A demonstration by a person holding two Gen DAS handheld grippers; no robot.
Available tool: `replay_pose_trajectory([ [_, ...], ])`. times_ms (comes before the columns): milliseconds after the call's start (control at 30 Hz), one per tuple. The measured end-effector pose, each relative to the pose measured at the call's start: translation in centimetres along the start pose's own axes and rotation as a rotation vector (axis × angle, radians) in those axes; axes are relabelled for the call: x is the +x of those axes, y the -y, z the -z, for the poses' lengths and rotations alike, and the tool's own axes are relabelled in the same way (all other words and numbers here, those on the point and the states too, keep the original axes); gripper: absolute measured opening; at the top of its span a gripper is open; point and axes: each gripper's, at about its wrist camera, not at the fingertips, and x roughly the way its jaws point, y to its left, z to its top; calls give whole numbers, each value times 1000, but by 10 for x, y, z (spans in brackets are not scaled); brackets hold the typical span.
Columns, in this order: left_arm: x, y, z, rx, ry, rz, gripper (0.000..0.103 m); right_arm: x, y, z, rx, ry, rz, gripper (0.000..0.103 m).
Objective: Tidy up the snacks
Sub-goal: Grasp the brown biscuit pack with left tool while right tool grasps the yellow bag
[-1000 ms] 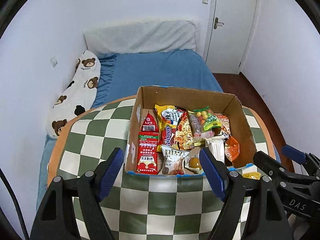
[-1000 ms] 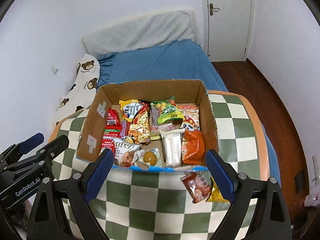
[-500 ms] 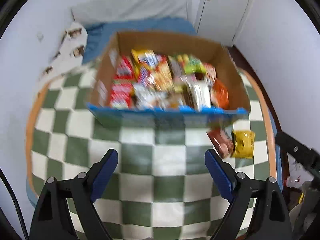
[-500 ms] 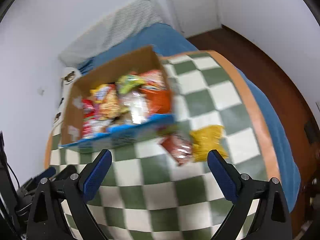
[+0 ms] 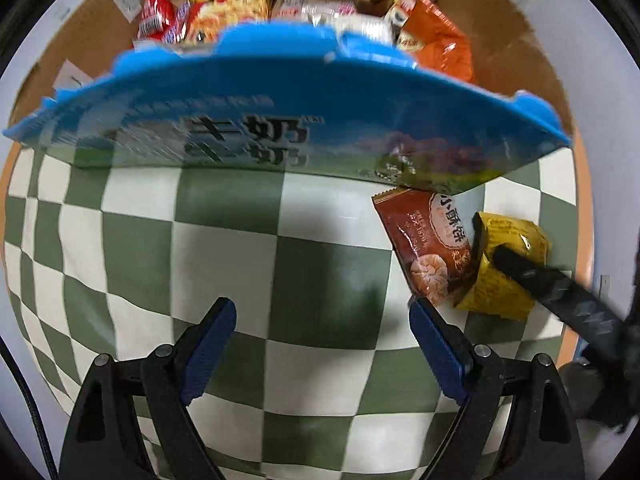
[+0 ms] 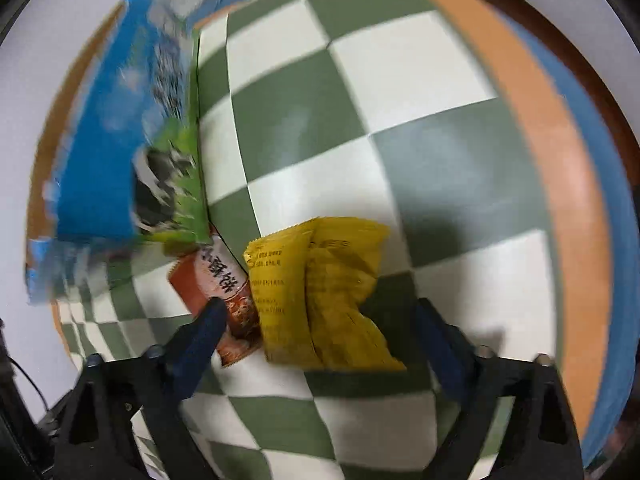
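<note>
My right view's smeared, box (image 6: 108,152) just a blue blur. Right tongs (image 6: 320,320) have just been closing around the crinkly yellow packet (image 6: 320,292) near the table's (image 6: 400,80) orange edge, not pinching; left tongs (image 5: 322,334) spread, empty.

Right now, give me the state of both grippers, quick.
Left gripper: open, nothing between its jaws, over bare checkered cloth.
Right gripper: open, jaws just been closing, yellow packet between them, not yet gripped.
</note>
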Motion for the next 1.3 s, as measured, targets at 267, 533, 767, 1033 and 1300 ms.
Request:
replay_pose_trajectory([
  [267,28,40,-14,-100,-61,99,89,-12,33,1,-48,14,94,55],
  [533,47,72,-16,-148,33,-11,89,-24,71,8,-14,10,126,55],
  [767,52,79,3,-45,110,-59,62,-22,68,20,-39,12,142,55],
  [1033,46,40,56,65,48,-37,54,-5,39,49,-129,-57,102,55],
  [1300,56,-28,95,-44,-135,51,55,15,7,91,-235,-159,44,54],
])
